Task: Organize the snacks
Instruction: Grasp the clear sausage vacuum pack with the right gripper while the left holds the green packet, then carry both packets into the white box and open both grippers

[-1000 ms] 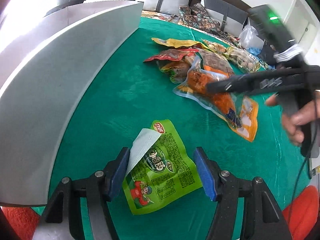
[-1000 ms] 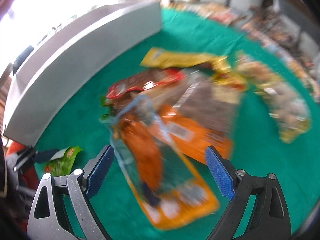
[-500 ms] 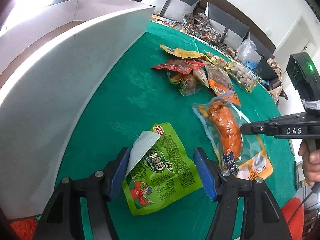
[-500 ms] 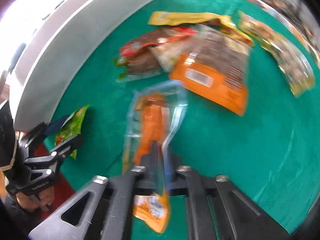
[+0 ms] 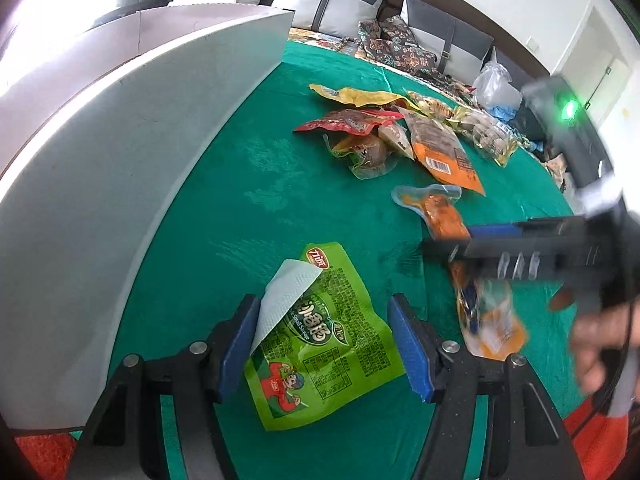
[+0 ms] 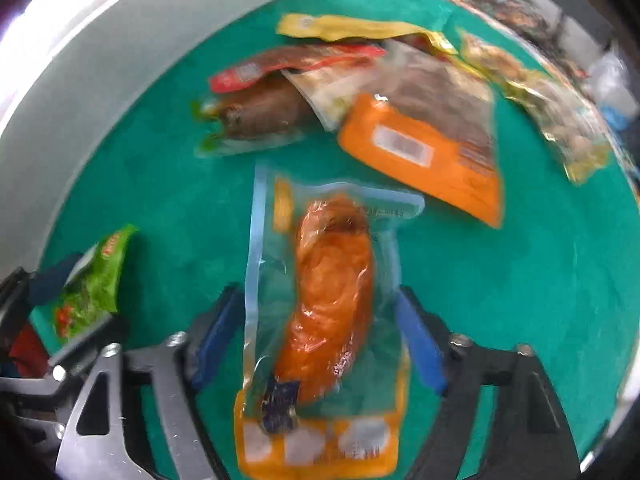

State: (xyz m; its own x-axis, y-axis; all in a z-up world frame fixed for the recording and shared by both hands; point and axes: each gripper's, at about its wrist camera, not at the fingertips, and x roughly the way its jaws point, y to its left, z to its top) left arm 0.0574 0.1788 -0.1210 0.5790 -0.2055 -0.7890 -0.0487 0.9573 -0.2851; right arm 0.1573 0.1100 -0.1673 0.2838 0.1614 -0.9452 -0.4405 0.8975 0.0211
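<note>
Right gripper [image 6: 318, 334] over green felt table [image 6: 500, 280], jaws just reopened, blue pads clear of clear vacuum pouch with orange sausage [image 6: 330, 292] lying flat between them. Left gripper [image 5: 324, 346] unclenched, straddling green snack packet [image 5: 320, 348] with white paper slip [image 5: 286, 300] against left pad. Beyond: heap of packets, orange barcode pack [image 6: 424, 152], red pack [image 5: 348, 120], yellow pack [image 5: 360, 96]. White box wall [image 5: 120, 168] left.

Green felt surface [image 5: 248, 184]. White box [image 5: 120, 152] stands along its left side. Green snack pouch [image 5: 324, 344] lies flat near front. Clear pack with orange sausage [image 6: 332, 280] beside it. Further back, heap: yellow [image 5: 360, 96], red [image 5: 348, 120], orange [image 5: 444, 152] packets, overlapping.
</note>
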